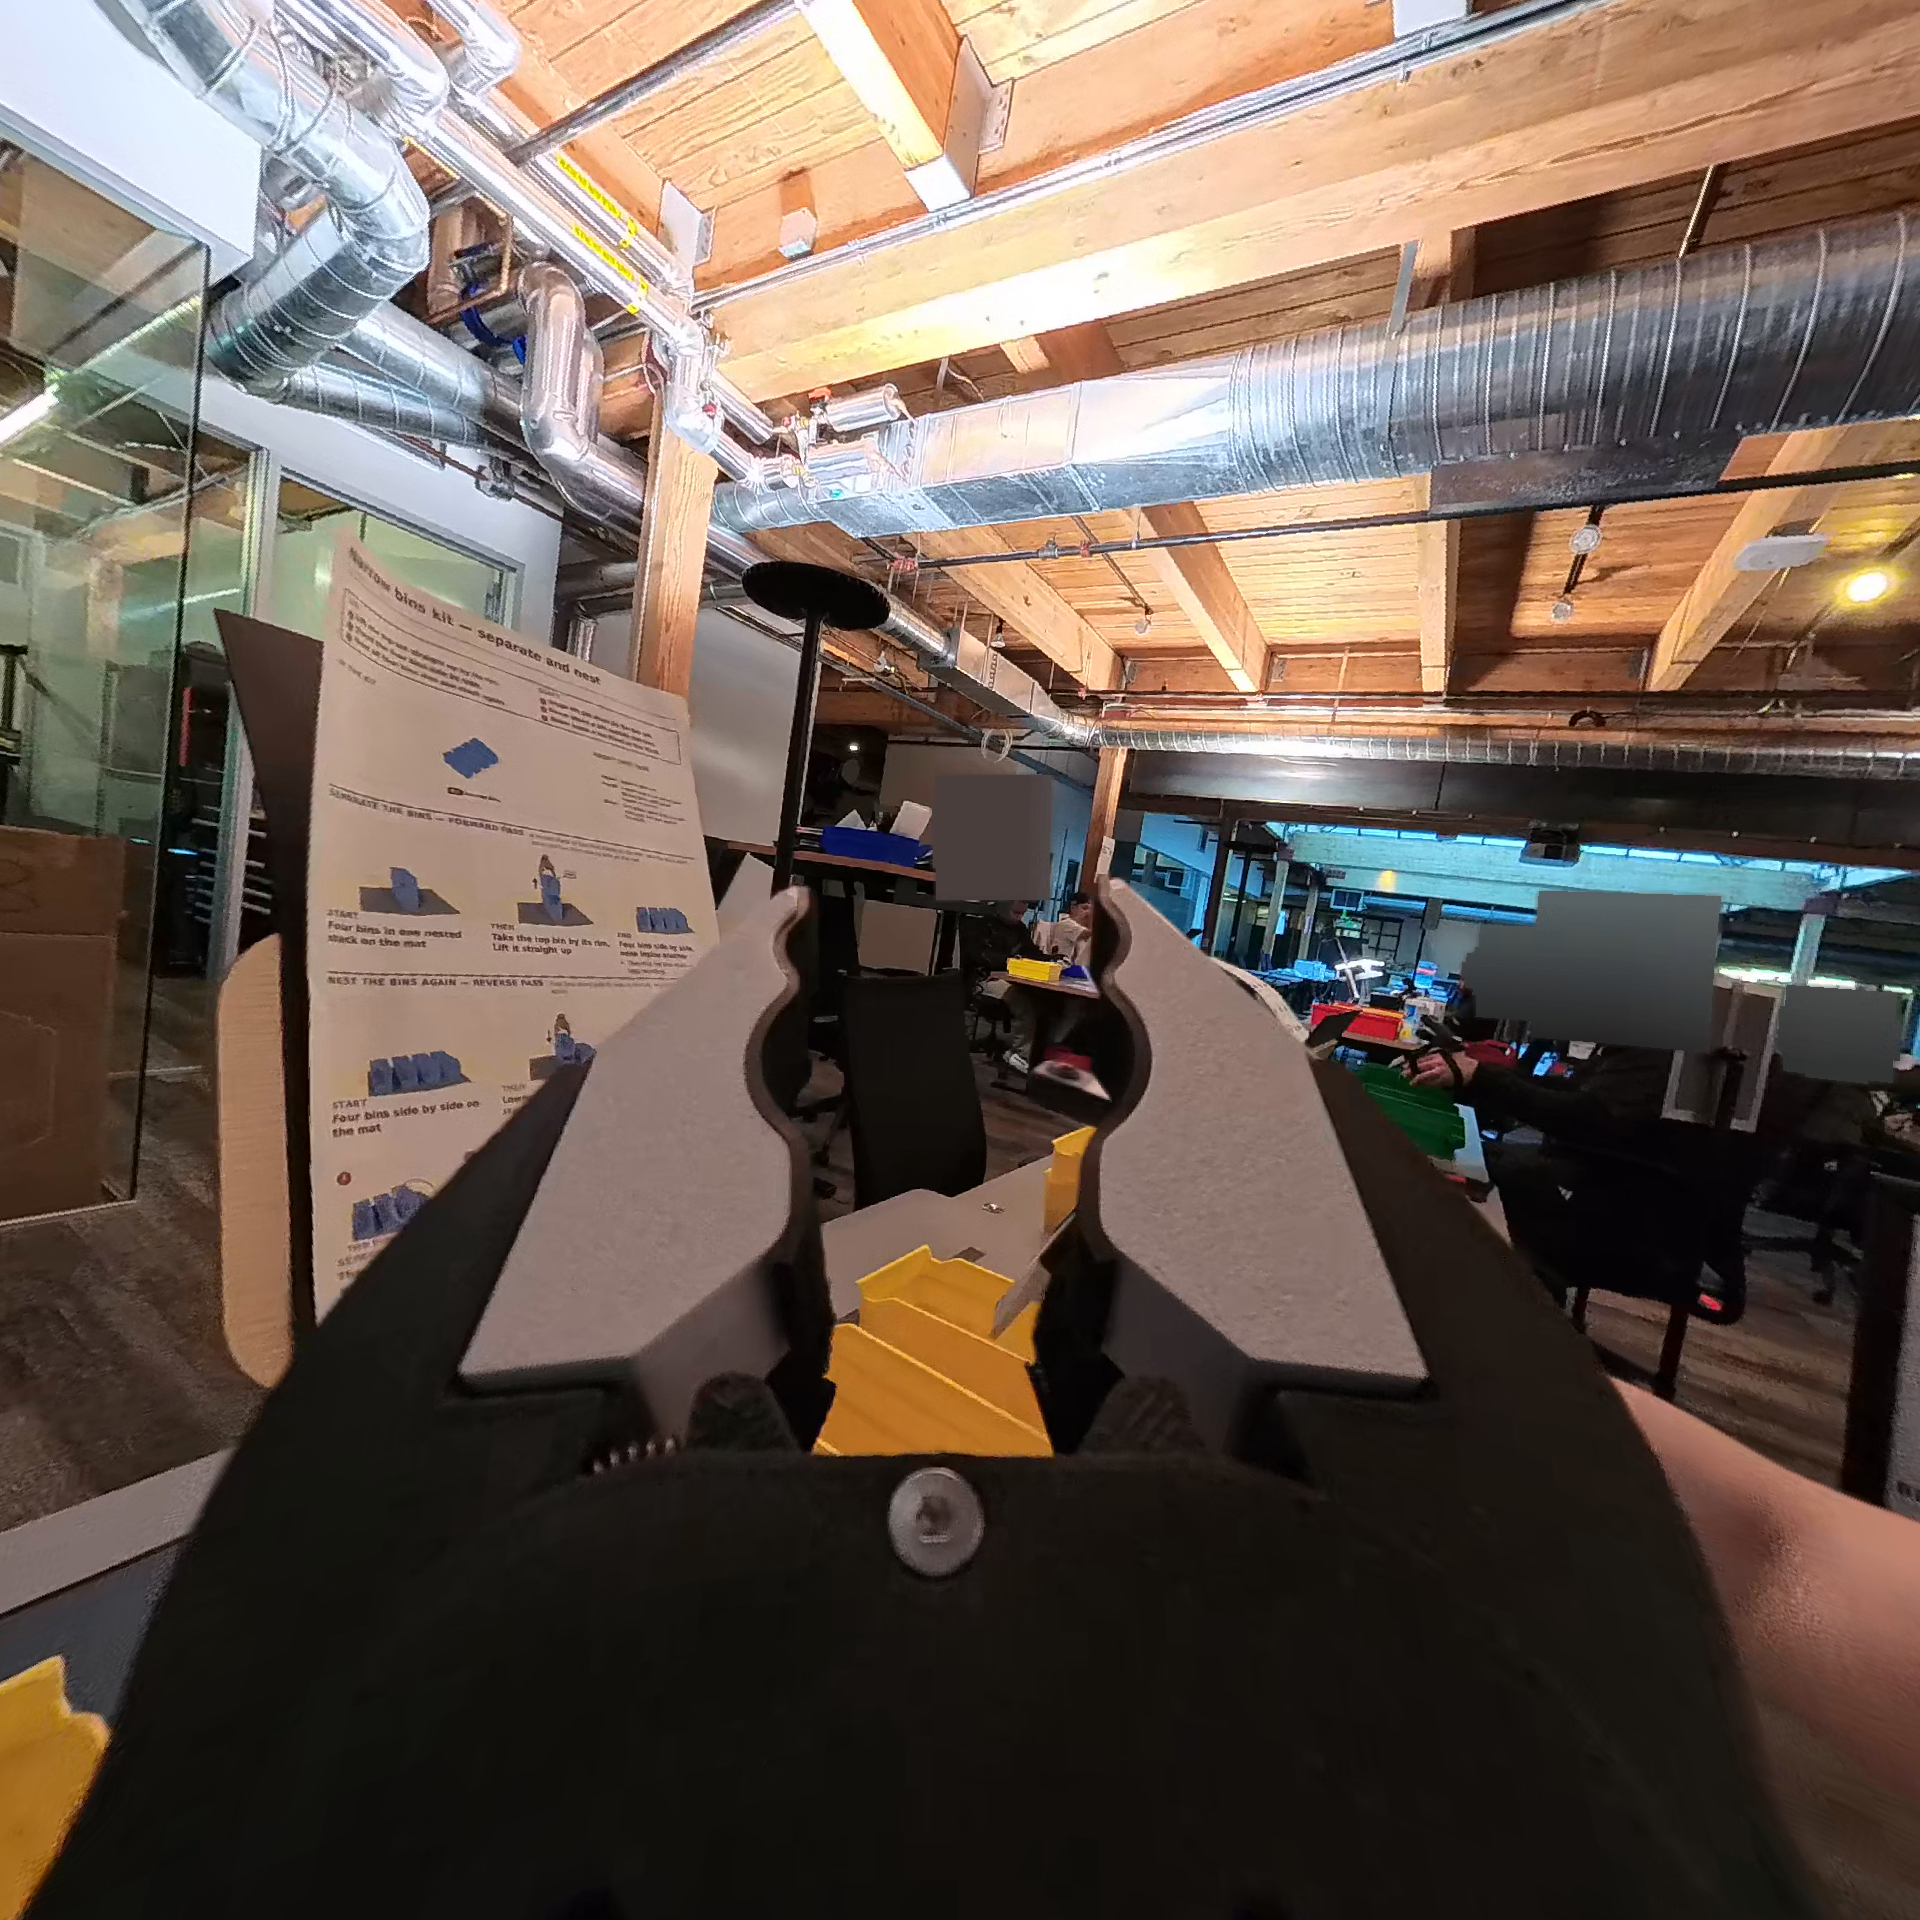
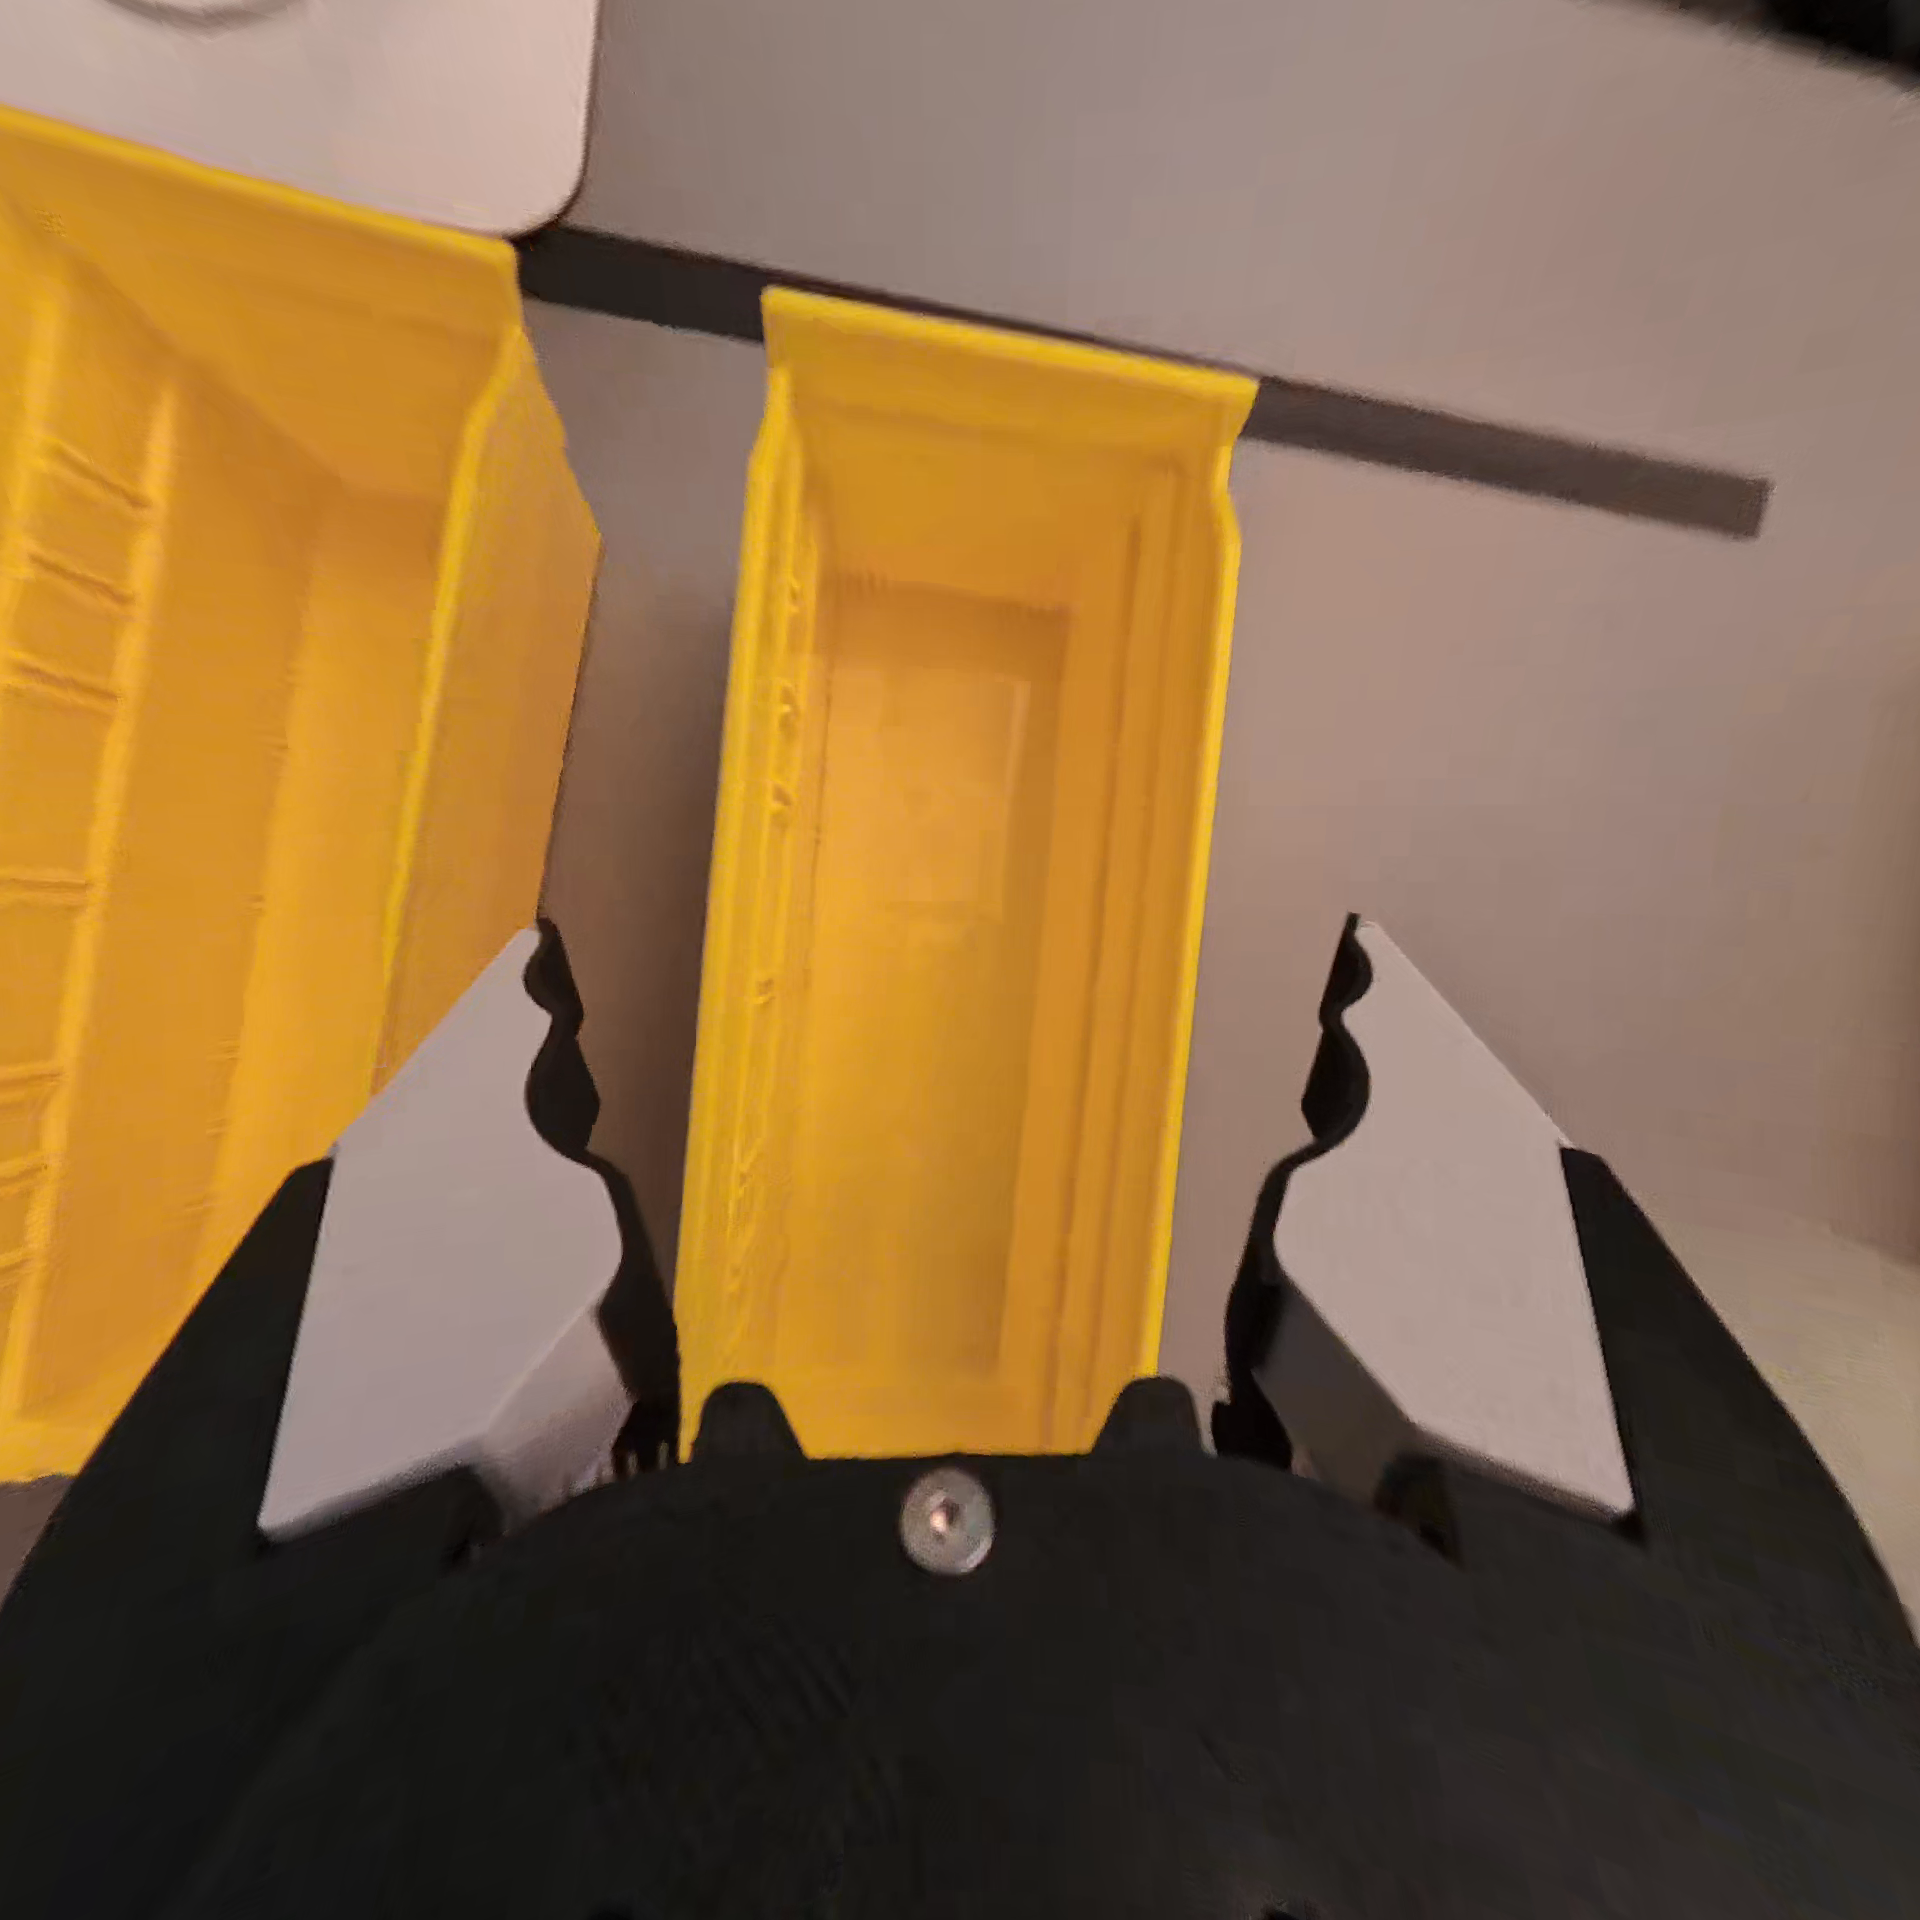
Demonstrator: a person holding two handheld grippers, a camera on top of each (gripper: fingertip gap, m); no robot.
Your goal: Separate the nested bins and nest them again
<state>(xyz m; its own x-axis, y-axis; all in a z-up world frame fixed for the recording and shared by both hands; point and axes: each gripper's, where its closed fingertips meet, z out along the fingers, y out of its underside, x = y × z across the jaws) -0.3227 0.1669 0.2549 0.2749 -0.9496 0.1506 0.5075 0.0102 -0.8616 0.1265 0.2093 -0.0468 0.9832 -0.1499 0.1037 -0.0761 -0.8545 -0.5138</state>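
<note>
We've got a printed instruction sheet (image 1: 499, 935) at the left of the left wrist view, blue bin pictures and headings on it; no brand marks on anything we can see. Left gripper (image 1: 945, 914) is raised, fingers apart on plain air, yellow bins (image 1: 935, 1351) low between them. Right gripper (image 2: 945, 935) fingers spread wide either side of a narrow yellow bin (image 2: 956, 883) on the tabletop (image 2: 1507, 779), not touching it; a wider yellow bin (image 2: 260, 675) sits at the left.

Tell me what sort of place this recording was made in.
Probably a shared workshop or lab office: exposed wooden beams and silver ducts overhead, desks with coloured bins behind, glass partition at left.
</note>
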